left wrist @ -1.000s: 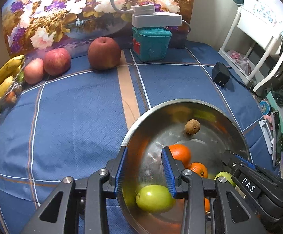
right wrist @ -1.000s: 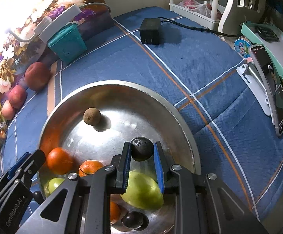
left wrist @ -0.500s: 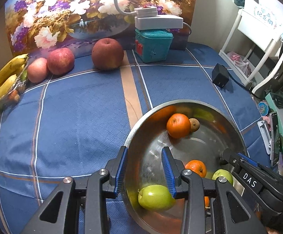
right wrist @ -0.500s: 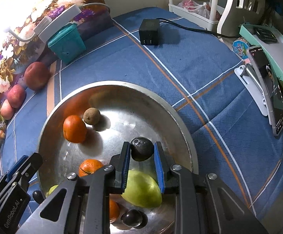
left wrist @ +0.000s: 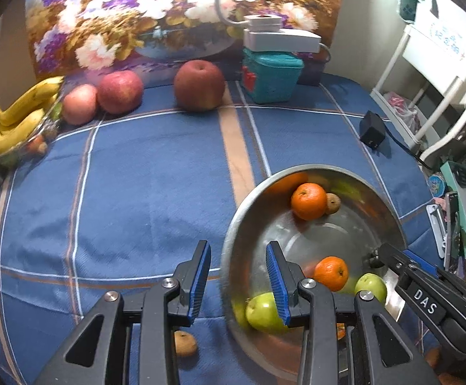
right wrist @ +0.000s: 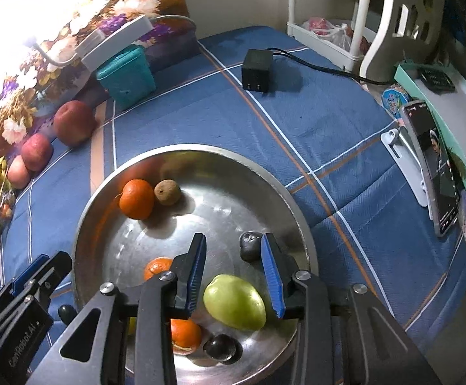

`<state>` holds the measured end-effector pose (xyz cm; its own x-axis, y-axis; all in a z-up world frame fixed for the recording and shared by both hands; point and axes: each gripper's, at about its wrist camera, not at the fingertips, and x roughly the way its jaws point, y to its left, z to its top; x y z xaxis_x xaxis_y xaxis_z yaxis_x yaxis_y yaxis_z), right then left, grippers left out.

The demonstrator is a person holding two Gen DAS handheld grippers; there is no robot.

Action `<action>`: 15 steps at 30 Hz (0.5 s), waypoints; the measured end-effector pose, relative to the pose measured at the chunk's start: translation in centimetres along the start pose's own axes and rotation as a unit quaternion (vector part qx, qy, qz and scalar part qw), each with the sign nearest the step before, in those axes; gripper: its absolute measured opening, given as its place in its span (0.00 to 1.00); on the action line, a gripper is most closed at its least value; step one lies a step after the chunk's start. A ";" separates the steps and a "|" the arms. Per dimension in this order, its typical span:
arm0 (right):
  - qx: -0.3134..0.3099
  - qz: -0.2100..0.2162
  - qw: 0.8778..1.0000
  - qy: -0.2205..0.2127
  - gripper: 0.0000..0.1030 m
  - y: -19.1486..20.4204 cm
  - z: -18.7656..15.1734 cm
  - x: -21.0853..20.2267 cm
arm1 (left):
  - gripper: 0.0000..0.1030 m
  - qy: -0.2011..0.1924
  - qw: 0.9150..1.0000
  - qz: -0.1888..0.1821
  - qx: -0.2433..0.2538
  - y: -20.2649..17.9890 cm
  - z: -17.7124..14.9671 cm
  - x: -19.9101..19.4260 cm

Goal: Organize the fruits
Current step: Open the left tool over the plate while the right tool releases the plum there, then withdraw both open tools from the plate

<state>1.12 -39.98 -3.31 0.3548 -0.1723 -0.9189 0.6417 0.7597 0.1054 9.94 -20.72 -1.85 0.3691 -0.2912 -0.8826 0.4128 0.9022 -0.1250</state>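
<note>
- The right tool (right wrist: 233, 240) held the small dark wrinkled fruit (right wrist: 250, 245) one second ago. Its jaws are now opening, and the fruit lies free on the bottom of the round steel bowl (right wrist: 200, 154), just beside the right finger and not pressed.
- This suggests that the dark fruit is now delivered and the right tool is free for the next piece.
- One orange (right wrist: 136, 199) has rolled from the near side of the bowl to the far side. It now touches the small brown round fruit (right wrist: 167, 192).
- The left tool (left wrist: 237, 250) stands apart and holds nothing. The near rim of the bowl passes between its fingers, and neither pad appears to press on it.
- The green apple (right wrist: 234, 301) rests in the near part of the bowl, below the right tool.
- Three red apples (left wrist: 199, 85) and the yellow bananas (left wrist: 17, 118) wait along the far edge of the table, the bananas at its far left corner.
- The near rim of the bowl is blurred in the left view, so it is hard to tell whether it is moving.
- A small brown fruit (left wrist: 184, 343) on the cloth is half hidden under the left tool, and a second dark fruit (right wrist: 221, 348) is partly covered.
</note>
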 end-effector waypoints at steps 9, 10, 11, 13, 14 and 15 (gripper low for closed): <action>-0.021 0.000 1.000 0.014 0.35 1.0 -0.5 0.4 | 0.38 0.018 0.999 0.024 -0.034 2.8 -0.6 0.8; -0.022 0.000 1.000 0.017 0.35 1.0 -0.5 0.6 | 0.38 0.021 0.999 0.026 -0.038 3.1 -0.7 1.0; -0.023 0.000 1.000 0.019 0.36 1.1 -0.6 0.7 | 0.38 0.022 0.999 0.027 -0.040 3.3 -0.7 1.0; -0.024 -0.003 0.999 0.025 0.39 1.2 -0.7 1.1 | 0.38 0.023 0.998 0.029 -0.043 3.5 -0.7 1.1; -0.025 -0.003 0.999 0.026 0.41 1.2 -0.8 1.2 | 0.38 0.024 0.998 0.030 -0.044 3.6 -0.8 1.2; -0.027 -0.003 0.999 0.028 0.42 1.2 -0.8 1.2 | 0.38 0.024 0.998 0.031 -0.044 3.6 -0.8 1.2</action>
<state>1.83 -38.76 -4.59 0.3123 -0.1430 -0.9391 0.6058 0.7915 0.0809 11.20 -17.54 -3.74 0.3504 -0.2206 -0.9103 0.3147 0.9431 -0.1074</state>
